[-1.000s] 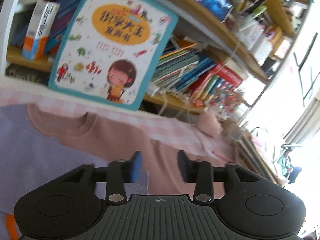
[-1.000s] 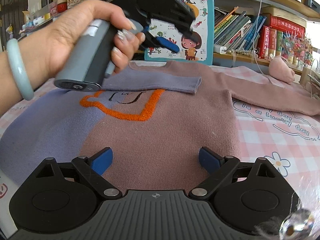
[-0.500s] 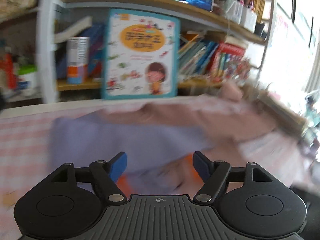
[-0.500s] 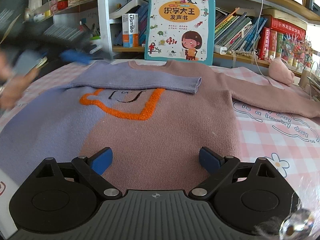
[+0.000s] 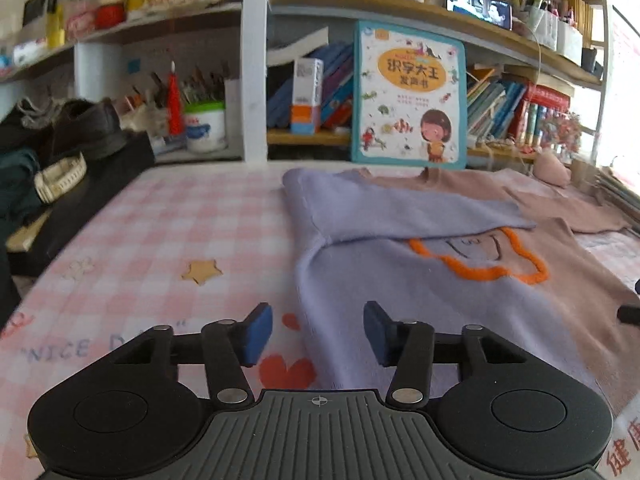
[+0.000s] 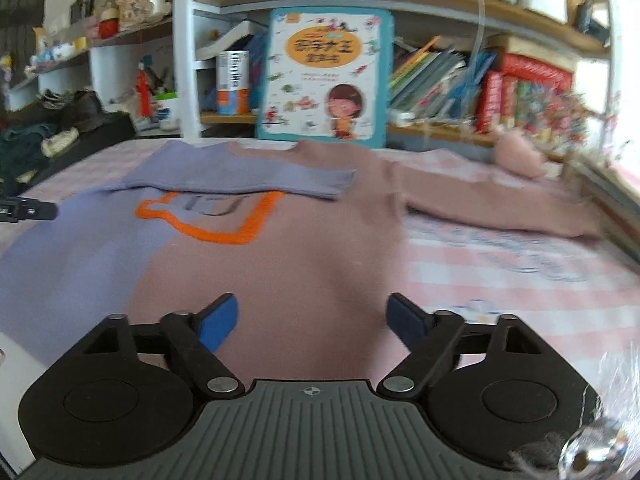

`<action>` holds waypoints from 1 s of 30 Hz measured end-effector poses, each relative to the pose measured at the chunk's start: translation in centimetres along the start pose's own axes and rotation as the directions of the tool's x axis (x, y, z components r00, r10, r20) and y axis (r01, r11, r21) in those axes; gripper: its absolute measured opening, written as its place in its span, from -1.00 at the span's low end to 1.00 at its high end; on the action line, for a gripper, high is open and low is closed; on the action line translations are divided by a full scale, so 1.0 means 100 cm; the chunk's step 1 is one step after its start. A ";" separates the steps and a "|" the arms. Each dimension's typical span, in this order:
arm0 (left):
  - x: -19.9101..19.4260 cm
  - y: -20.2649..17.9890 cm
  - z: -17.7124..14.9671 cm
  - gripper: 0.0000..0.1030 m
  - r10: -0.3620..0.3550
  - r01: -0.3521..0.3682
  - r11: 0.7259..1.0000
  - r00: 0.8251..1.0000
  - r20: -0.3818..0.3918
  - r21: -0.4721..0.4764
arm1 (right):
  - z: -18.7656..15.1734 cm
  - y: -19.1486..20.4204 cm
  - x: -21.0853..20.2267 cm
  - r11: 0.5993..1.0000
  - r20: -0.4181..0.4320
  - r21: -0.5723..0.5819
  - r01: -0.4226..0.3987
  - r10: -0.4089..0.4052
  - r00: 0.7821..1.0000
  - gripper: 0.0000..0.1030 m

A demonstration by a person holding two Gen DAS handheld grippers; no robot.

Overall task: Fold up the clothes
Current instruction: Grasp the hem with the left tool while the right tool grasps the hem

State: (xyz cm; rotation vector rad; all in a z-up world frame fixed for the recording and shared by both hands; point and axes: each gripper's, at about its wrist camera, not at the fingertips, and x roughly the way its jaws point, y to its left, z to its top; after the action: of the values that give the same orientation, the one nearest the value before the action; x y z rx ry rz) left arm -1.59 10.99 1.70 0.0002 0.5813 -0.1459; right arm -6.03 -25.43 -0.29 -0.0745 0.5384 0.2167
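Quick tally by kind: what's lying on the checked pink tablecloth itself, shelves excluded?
Lilac-and-dusty-pink knit sweater with orange outline patch: 1
Small pink plush toy: 1
Grippers over the checked pink tablecloth, fingers apart, holding nothing: 2 (left gripper, right gripper)
Total: 4

A lived-in home room, likely a child's study corner. Wooden bookshelves crammed with colourful books fill the top of the frame, a children's picture book stands centre, above a pink checked tablecloth.
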 end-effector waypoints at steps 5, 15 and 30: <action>0.008 -0.002 -0.006 -0.07 0.001 -0.001 1.000 1.000 -0.030 0.002 | -0.008 -0.023 -0.014 0.998 -0.018 0.047 0.050 -0.049 0.999 0.13; 0.009 0.015 -0.014 -0.90 -0.097 0.093 0.992 0.994 -0.048 -0.088 | -0.021 -0.029 -0.012 0.991 -0.049 0.130 -0.041 0.048 0.998 -0.65; 0.000 0.051 -0.020 -0.90 -0.038 0.032 0.987 0.999 -0.031 -0.160 | -0.013 0.007 0.001 0.989 -0.021 0.098 -0.115 0.118 0.993 -0.74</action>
State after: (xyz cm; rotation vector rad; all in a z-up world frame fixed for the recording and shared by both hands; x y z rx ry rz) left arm -1.98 16.12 -0.21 -0.1635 0.6256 -0.1332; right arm -6.81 -24.87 -1.49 0.0482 0.5801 0.3036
